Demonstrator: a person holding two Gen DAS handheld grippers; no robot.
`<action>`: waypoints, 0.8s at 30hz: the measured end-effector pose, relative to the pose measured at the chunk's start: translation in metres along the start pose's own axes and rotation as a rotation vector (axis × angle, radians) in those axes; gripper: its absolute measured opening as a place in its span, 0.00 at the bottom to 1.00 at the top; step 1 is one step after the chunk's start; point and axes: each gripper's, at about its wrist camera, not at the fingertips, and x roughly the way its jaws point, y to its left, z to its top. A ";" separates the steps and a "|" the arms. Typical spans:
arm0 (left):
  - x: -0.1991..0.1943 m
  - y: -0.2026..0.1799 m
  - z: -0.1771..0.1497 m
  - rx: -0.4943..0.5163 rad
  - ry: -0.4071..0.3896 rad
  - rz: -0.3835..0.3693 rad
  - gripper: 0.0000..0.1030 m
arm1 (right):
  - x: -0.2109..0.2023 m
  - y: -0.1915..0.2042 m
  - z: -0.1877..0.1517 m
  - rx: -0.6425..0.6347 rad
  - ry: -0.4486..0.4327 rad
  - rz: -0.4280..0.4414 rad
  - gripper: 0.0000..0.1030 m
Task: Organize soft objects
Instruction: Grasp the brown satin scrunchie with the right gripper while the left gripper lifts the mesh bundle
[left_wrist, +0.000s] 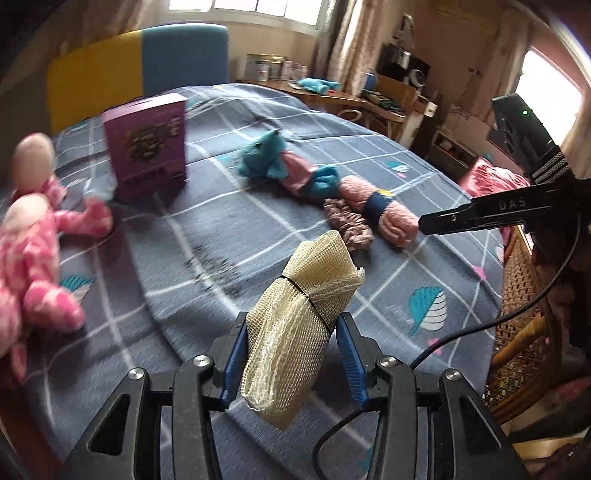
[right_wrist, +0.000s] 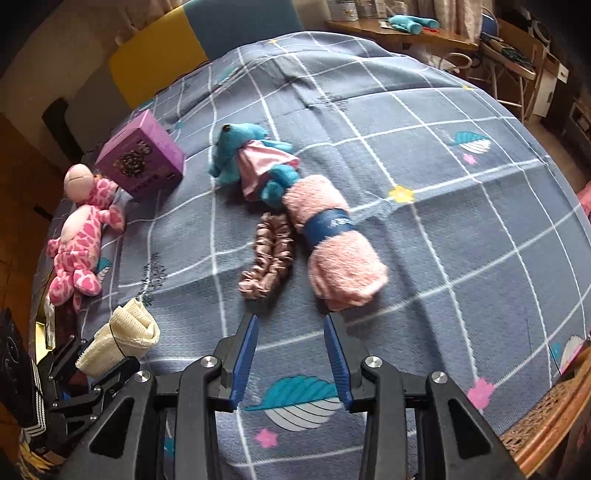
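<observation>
Left tongs (left_wrist: 291, 354) clamp cream mesh roll (left_wrist: 299, 321); right tongs (right_wrist: 291, 354) hold nothing.

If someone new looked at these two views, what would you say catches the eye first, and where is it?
First, the cream mesh cloth roll, tied with a black band and clamped in the left gripper above the checked bedspread. Next, the pink spotted plush toy lying at the bed's left edge beside a purple box. Mid-bed, a blue plush toy, a pink rolled towel and a scrunchie lie close together, ahead of the empty right gripper.
</observation>
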 end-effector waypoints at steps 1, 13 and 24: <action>-0.004 0.009 -0.009 -0.028 0.001 0.035 0.46 | 0.004 0.009 0.003 -0.019 -0.004 0.009 0.36; -0.013 0.044 -0.072 -0.186 0.008 0.219 0.48 | 0.094 0.023 0.043 -0.049 0.049 -0.177 0.22; -0.016 0.043 -0.077 -0.180 -0.033 0.223 0.48 | 0.102 0.087 0.023 -0.319 0.094 0.059 0.12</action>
